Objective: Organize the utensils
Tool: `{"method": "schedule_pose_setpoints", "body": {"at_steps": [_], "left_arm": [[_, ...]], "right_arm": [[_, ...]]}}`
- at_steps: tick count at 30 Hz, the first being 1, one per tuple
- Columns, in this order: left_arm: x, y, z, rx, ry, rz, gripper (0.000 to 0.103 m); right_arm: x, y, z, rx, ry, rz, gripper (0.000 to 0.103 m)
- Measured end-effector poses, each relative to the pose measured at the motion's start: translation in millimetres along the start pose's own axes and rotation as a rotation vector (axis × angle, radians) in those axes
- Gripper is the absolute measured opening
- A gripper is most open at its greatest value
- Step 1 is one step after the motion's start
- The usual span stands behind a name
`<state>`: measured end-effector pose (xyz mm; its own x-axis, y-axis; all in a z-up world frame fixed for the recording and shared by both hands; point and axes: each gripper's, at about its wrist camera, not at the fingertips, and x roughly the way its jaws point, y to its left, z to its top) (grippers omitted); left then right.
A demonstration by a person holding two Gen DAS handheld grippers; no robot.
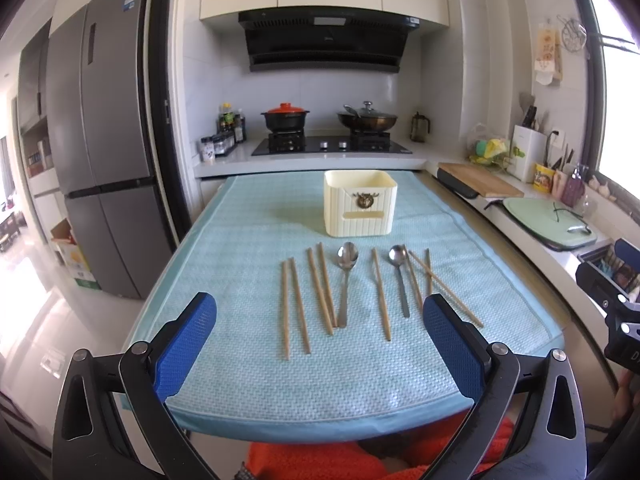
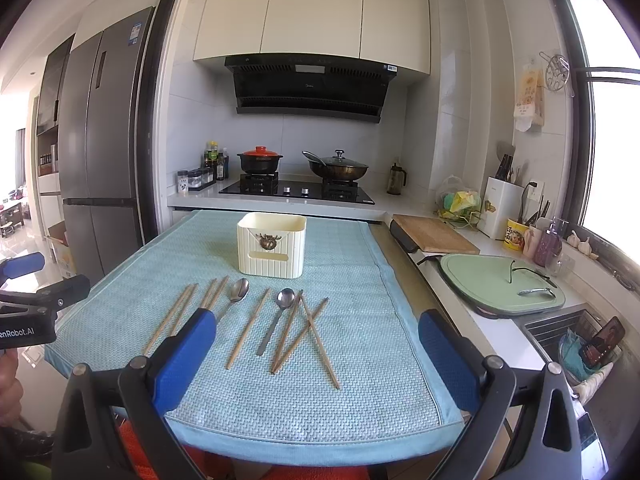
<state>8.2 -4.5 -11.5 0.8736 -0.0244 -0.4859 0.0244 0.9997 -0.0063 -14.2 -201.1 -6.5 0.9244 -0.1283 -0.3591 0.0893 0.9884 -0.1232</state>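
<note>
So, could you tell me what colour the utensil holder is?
Cream utensil holder, clearest in the left wrist view.

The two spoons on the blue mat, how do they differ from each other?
The left spoon has a larger bowl and a wider handle; the right spoon is slimmer with a smaller bowl. The left spoon's handle end touches a pair of chopsticks, while the right spoon lies between a single chopstick and a crossed bunch. Both are shiny metal, bowls pointing toward the cream holder.

Red-lidded pot [image 1: 285,115], lidded wok [image 1: 367,119] on stove [image 1: 330,145]
</note>
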Motion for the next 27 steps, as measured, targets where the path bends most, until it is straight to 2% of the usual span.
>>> {"method": "schedule_pose_setpoints", "body": {"at_steps": [27], "left_arm": [[4.9,0.8,0.0,0.007,0.010,0.001,0.103]], "right_arm": [[3.8,-1.1,-1.6,0.005,0.013,-0.001,0.103]]}}
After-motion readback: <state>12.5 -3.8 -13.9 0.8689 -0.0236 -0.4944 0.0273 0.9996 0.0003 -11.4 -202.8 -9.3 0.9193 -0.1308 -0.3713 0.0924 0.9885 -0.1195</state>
